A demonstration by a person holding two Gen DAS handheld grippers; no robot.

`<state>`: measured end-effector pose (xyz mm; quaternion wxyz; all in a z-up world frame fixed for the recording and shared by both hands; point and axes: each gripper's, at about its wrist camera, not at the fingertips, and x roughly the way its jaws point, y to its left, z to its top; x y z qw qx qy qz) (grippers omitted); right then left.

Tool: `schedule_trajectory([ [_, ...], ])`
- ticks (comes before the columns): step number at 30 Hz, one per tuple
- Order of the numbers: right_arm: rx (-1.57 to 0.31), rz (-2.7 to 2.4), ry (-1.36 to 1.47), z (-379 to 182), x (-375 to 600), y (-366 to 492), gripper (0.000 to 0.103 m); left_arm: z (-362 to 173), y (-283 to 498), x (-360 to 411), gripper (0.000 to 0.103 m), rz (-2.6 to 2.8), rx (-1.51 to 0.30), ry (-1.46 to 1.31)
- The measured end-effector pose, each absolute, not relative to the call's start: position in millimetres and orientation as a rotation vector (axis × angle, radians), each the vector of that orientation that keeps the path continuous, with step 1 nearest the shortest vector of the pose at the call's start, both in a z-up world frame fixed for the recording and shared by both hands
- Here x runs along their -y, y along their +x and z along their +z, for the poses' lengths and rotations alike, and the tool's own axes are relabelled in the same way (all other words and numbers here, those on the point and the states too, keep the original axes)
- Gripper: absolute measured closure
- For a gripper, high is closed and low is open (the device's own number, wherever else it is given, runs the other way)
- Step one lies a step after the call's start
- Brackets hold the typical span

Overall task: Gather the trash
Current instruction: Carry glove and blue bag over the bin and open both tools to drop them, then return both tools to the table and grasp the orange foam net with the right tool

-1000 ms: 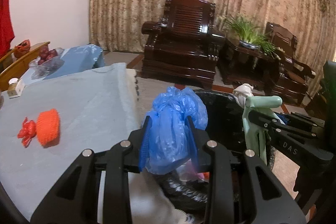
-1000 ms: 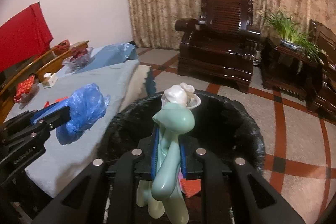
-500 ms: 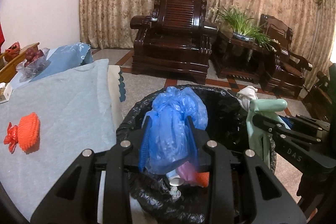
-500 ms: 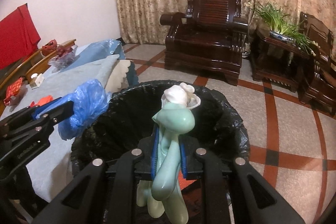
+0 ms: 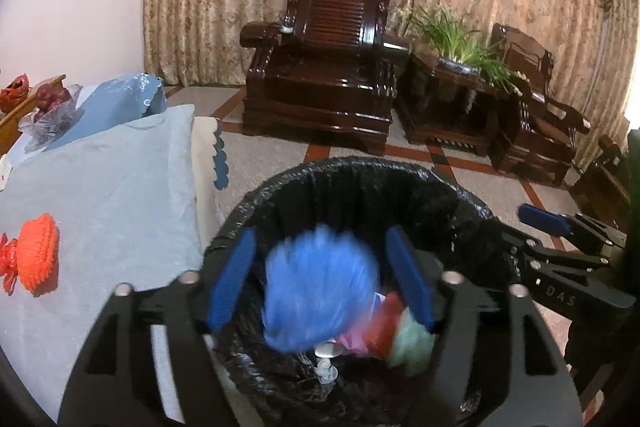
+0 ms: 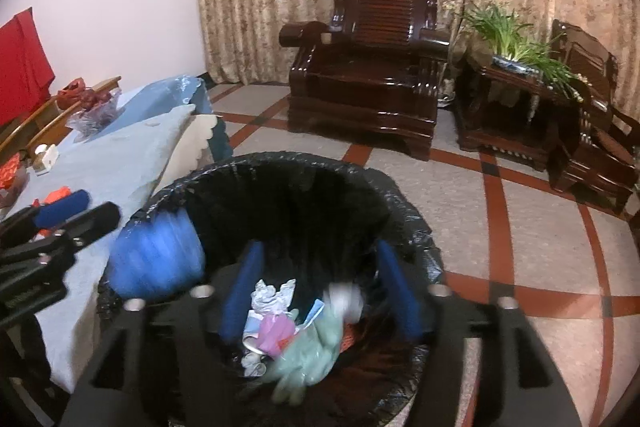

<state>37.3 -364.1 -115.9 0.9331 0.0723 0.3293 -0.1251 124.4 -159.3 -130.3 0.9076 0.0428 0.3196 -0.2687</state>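
Note:
A trash bin lined with a black bag (image 5: pixel 352 175) (image 6: pixel 280 167) stands on the floor beside the table. My left gripper (image 5: pixel 320 279) is open above it, and a blurred blue plastic bag (image 5: pixel 320 299) (image 6: pixel 156 259) is falling between its fingers into the bin. My right gripper (image 6: pixel 320 287) is open over the bin, and the pale green glove (image 6: pixel 312 355) (image 5: pixel 412 343) lies blurred among pink, white and red trash (image 6: pixel 272 331) inside. Each gripper shows at the edge of the other's view.
A table with a grey-blue cloth (image 5: pixel 100 187) is left of the bin, with an orange net piece (image 5: pixel 38 259) and a red scrap (image 5: pixel 8 263) on it. Dark wooden armchairs (image 5: pixel 328 83) and a potted plant (image 5: pixel 460 43) stand behind, before curtains.
Both grippers opened over the bin. The blue bag left my left gripper and the green glove left my right gripper; both dropped into the bin.

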Motion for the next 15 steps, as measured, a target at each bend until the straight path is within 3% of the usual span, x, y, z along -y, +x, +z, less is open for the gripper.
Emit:
schedule_trajectory([
  [1, -0.67, -0.26, 0.147, -115.3, 364.4, 36.8, 0.021, -128.6, 124.0, 156.1, 0.017, -0.549, -0.653, 0.082],
  [2, -0.665, -0.262, 0.145, -114.4, 363.9, 35.6, 0.018, -126.9, 123.5, 152.5, 0.013, -0.543, -0.645, 0.075],
  [4, -0.654, -0.261, 0.147, -110.7, 360.5, 34.2, 0.008, -122.8, 121.7, 143.4, 0.013, -0.539, -0.635, 0.06],
  [15, -0.605, -0.15, 0.149, -88.1, 310.6, 44.7, 0.006, -94.9, 117.4, 53.4, 0.011, -0.351, -0.569, 0.019],
])
